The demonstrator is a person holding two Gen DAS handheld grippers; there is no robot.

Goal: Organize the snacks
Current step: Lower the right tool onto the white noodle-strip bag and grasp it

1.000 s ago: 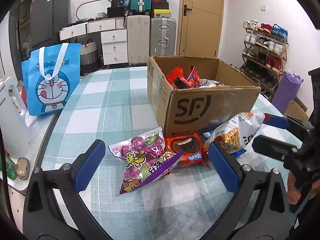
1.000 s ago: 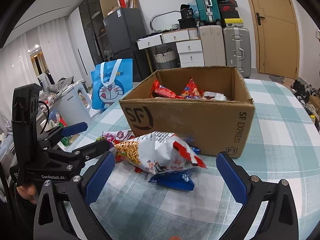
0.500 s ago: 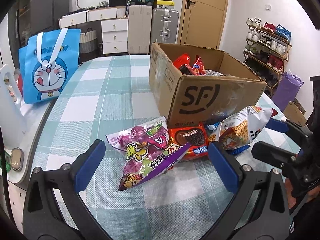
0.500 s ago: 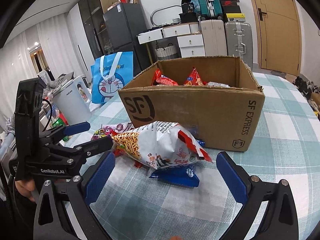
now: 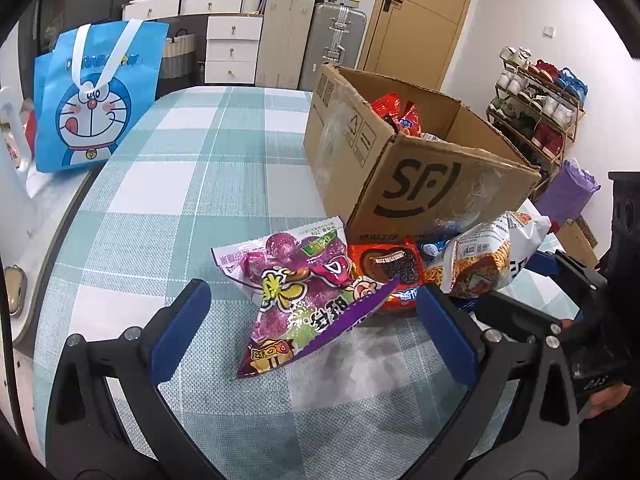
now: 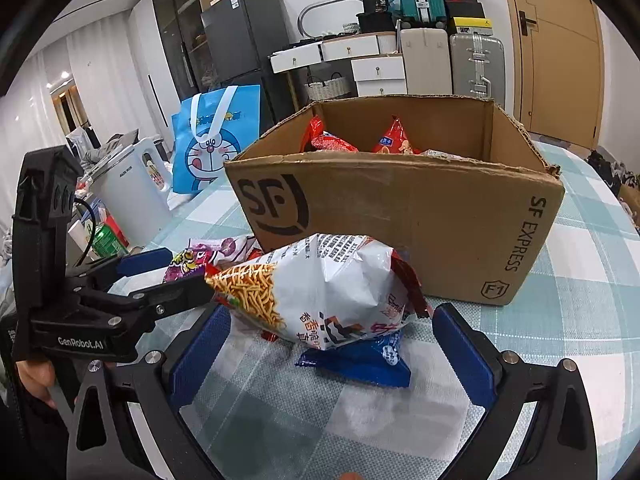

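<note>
Table point(image 5: 168, 184) with teal check cloth carries everything. Cardboard box point(image 6: 420, 216) stands open on it, red snack packets already inside. Four loose packs lie against its front wall: white noodle bag point(image 6: 332, 292), resting on top of a blue packet point(image 6: 360, 360); purple candy bag point(image 5: 304, 300); red cookie pack point(image 5: 386, 270) between the two.

Change over last second: both tongs have come forward and lower; packs and box now loom larger in each view. Left gripper point(image 5: 308, 330) released, jaws wide, straddling the purple candy bag without touching. Right gripper point(image 6: 330, 350) also released, jaws either side of the noodle bag, no contact visible. Nothing lifted yet. Judgement: two pickups being set up, box the likely destination.

Surroundings: blue cartoon tote point(image 5: 94, 100) at table's far edge, white kettle point(image 6: 134, 188) beside it, well apart from the work.

Obstacles: the grippers sit near each other; noodle bag overlaps its neighbours and may drag them.
</note>
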